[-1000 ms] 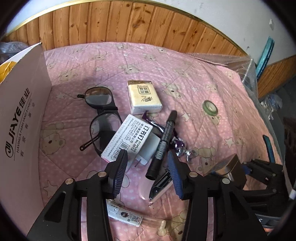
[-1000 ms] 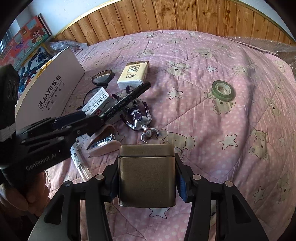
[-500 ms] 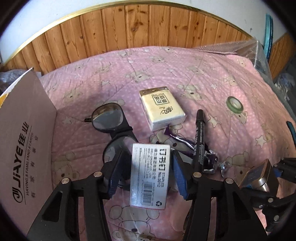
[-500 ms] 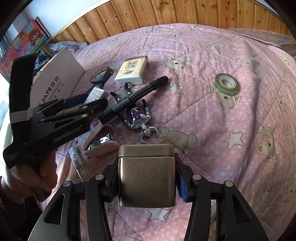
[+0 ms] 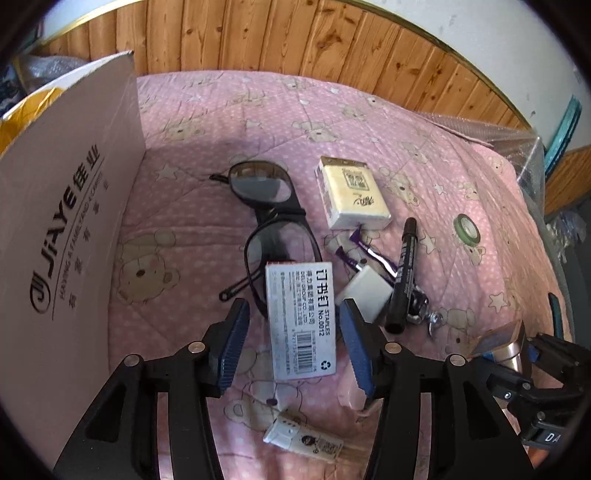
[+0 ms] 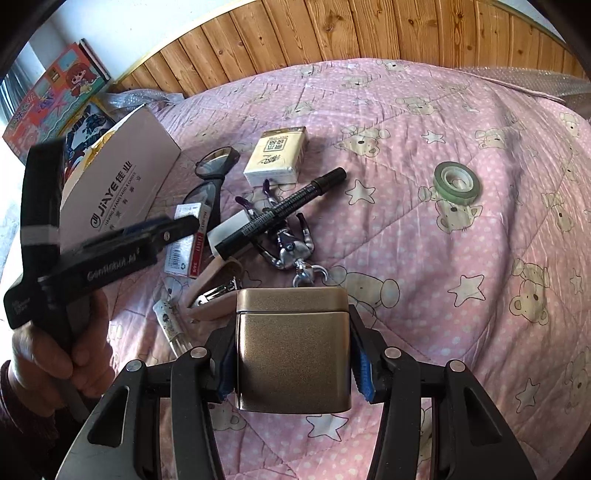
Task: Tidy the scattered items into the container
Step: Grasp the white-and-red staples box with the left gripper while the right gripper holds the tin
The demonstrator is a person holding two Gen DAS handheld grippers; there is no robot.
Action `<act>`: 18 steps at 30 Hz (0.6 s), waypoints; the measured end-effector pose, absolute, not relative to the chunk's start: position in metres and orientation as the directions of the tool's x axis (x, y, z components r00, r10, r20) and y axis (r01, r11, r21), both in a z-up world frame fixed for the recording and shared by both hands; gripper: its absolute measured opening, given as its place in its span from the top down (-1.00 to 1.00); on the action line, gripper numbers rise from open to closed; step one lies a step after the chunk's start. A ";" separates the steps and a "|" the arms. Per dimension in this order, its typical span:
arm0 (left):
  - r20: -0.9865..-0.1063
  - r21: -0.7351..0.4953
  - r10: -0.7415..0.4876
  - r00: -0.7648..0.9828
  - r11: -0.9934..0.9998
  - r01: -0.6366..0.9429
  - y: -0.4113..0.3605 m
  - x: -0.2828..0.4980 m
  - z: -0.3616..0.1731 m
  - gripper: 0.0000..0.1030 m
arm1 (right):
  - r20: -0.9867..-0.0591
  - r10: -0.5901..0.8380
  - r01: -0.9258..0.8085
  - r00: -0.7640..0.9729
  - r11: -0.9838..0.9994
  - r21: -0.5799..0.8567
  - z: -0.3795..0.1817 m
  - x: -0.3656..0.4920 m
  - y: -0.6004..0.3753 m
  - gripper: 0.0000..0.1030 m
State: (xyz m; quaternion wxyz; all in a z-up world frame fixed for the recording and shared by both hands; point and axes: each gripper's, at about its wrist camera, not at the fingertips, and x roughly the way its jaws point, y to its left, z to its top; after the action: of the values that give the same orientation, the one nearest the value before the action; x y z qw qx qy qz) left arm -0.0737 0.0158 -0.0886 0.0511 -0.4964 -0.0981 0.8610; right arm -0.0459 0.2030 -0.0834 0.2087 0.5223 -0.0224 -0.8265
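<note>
Your left gripper (image 5: 293, 341) stands spread, straddling the staple box (image 5: 300, 320) without touching; half a second ago the box sat tighter between the pads. Open quilt (image 6: 461, 236) lies right of the marker (image 6: 284, 210); the cardboard box (image 5: 62, 229) walls the left edge. Your right gripper (image 6: 291, 360) pinches one gold tin (image 6: 292, 349); also one marker, one glasses (image 5: 266, 218), one tape roll (image 6: 458, 181).

A pink quilt (image 6: 424, 229) printed with little bears, stars and white dots covers the bed and fills most of both views. Behind it, across the top of the frame, runs knotty wood panelling (image 5: 295, 40), capped by a thin gold trim (image 5: 461, 55) with a white wall (image 5: 498, 29) above. Bubble wrap (image 5: 491, 129) lies along the bed's far edge at the right. Colourful picture boxes (image 6: 51, 96) lean in the upper left. Daylight falls softly.
</note>
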 end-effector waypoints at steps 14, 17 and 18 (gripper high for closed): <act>-0.814 -0.225 0.173 -0.555 -0.974 0.027 0.011 -0.072 -0.074 0.22 | -0.834 -0.400 0.370 -0.380 -0.892 0.259 -0.078 -0.043 0.198 0.01; -0.803 -0.243 0.189 -0.565 -0.970 0.021 0.009 -0.064 -0.064 0.22 | -0.834 -0.392 0.384 -0.389 -0.892 0.240 -0.076 -0.041 0.192 0.01; -0.800 -0.244 0.190 -0.569 -0.969 0.020 0.009 -0.062 -0.060 0.22 | -0.834 -0.388 0.384 -0.391 -0.893 0.236 -0.076 -0.040 0.192 0.01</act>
State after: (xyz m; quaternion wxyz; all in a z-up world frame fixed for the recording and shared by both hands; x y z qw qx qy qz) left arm -0.0616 0.0091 -0.0602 0.0485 -0.4618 -0.1136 0.8784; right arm -0.0404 0.1919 -0.0763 0.2314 0.5009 -0.0023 -0.8340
